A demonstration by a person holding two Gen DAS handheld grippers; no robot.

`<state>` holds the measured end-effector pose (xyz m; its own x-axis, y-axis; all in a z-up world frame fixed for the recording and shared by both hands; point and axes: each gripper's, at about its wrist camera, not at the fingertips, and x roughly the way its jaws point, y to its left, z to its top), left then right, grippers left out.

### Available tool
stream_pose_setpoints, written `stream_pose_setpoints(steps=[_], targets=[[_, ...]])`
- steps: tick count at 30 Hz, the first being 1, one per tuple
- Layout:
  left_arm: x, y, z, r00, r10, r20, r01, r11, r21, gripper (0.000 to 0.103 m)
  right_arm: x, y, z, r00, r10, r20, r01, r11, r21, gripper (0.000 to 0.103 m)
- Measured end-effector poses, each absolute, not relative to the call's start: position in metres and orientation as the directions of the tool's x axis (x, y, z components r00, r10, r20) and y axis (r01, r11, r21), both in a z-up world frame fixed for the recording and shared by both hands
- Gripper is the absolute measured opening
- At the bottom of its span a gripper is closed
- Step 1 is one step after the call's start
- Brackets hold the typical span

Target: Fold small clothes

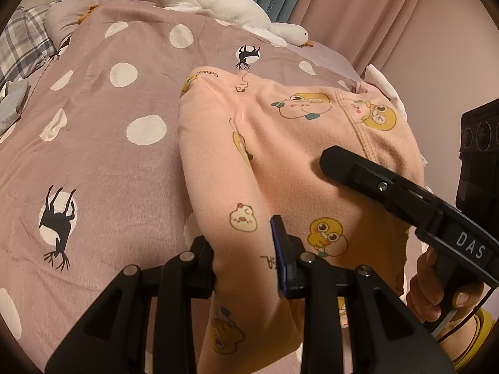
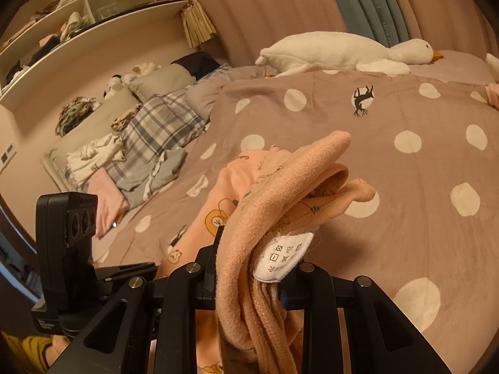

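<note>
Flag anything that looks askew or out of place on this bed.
Nothing damaged or spilled. The peach pajama garment lies rumpled, with its care label turned outward at the right gripper. Loose clothes sit heaped unfolded by the pillows.

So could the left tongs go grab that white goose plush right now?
Probably not: the left tongs are shut on the peach pyjama garment, and the goose plush lies at the far side of the bed, beyond the garment.

Dim warm light — sharp, fisheye-bent edges
</note>
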<state>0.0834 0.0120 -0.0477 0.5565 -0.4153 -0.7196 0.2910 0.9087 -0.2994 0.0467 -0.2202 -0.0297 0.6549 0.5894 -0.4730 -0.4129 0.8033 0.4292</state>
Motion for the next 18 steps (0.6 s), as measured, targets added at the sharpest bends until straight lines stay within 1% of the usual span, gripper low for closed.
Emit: stream_pose_setpoints(steps=[18], targets=[[0.12, -0.006, -0.056, 0.55, -0.405, -0.731, 0.29, 0.913, -0.287, 0.029, 0.079, -0.233, -0.04, 0.664, 0.578, -0.473, -0.391, 0.809, 0.439, 0.028]])
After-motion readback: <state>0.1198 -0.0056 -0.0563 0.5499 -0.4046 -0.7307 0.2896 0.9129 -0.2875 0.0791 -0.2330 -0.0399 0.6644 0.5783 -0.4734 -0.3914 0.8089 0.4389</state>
